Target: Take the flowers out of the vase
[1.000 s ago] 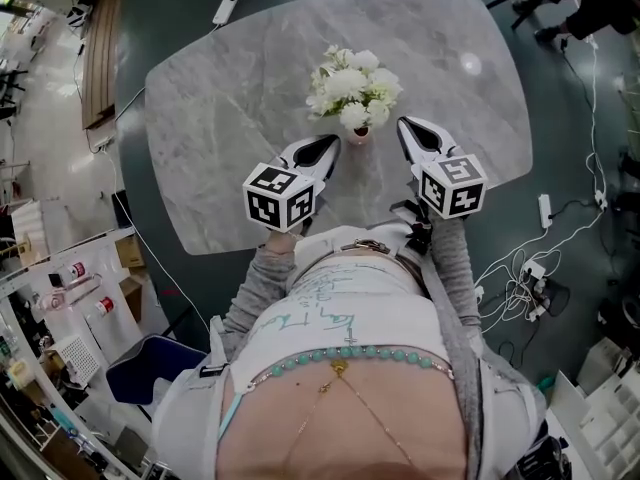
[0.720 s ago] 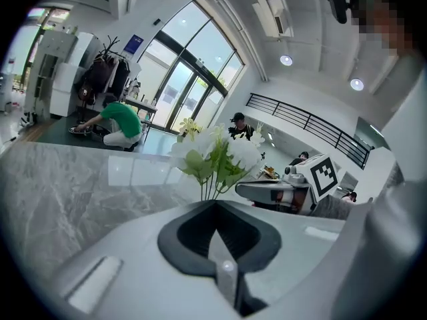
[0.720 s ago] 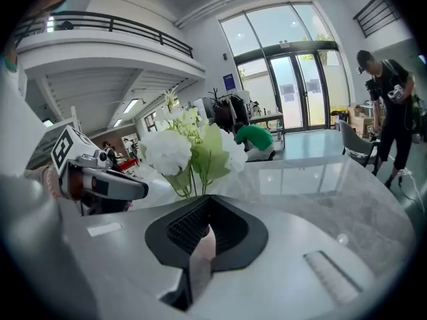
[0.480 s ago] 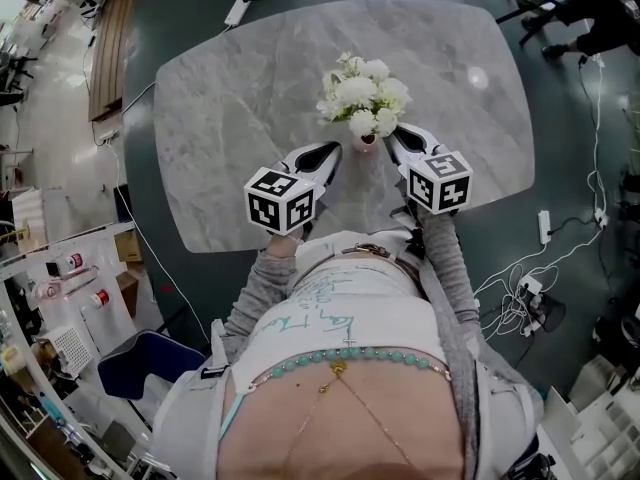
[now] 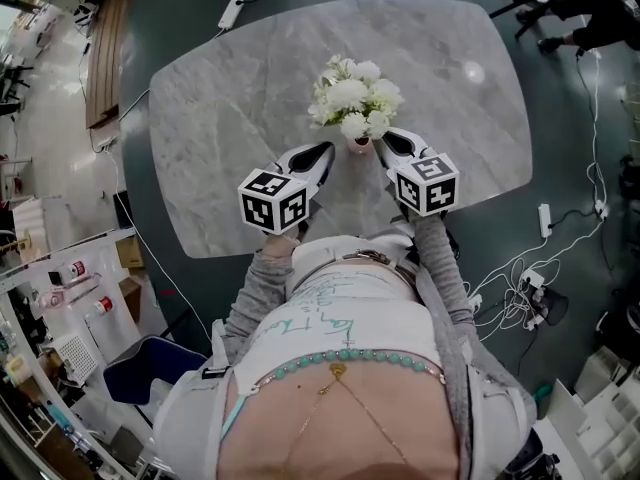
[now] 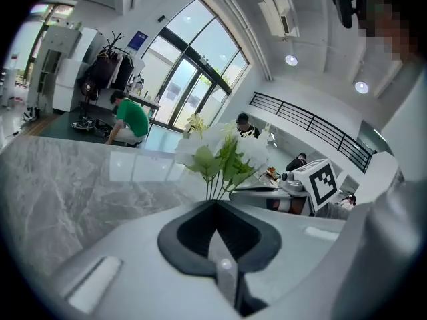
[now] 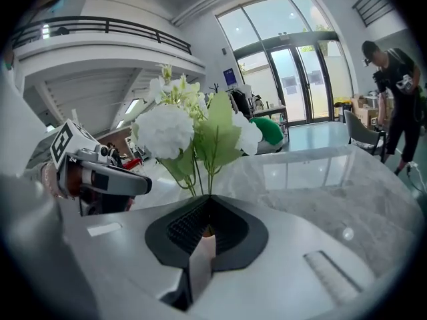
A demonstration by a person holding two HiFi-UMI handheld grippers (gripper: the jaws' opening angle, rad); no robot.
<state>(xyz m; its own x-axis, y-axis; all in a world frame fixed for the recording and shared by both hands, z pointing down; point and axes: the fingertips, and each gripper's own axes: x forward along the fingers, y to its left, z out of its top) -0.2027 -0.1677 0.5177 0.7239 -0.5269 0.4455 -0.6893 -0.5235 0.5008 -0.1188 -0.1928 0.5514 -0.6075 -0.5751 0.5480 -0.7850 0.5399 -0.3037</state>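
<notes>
White flowers (image 5: 352, 96) with green leaves stand upright, stems inserted in the vase (image 5: 359, 142). Vase: small, pinkish; upright at the middle of the table (image 5: 230, 98), twelve o'clock from the person (image 5: 345, 368).

You reach both arms forward, your left hand-held gripper (image 5: 328, 149) and right hand-held gripper (image 5: 386, 138) tilted downward, tips angled toward each other, each with its jaws closed together.

Place: open lab or workshop hall.
Right gripper view, top: tall glazed doors (image 7: 293, 65), railed mezzanine (image 7: 100, 27).
Head view, right floor: tangled cables (image 5: 520, 278).
Head view, lower left: cluttered parts shelves (image 5: 65, 288).
</notes>
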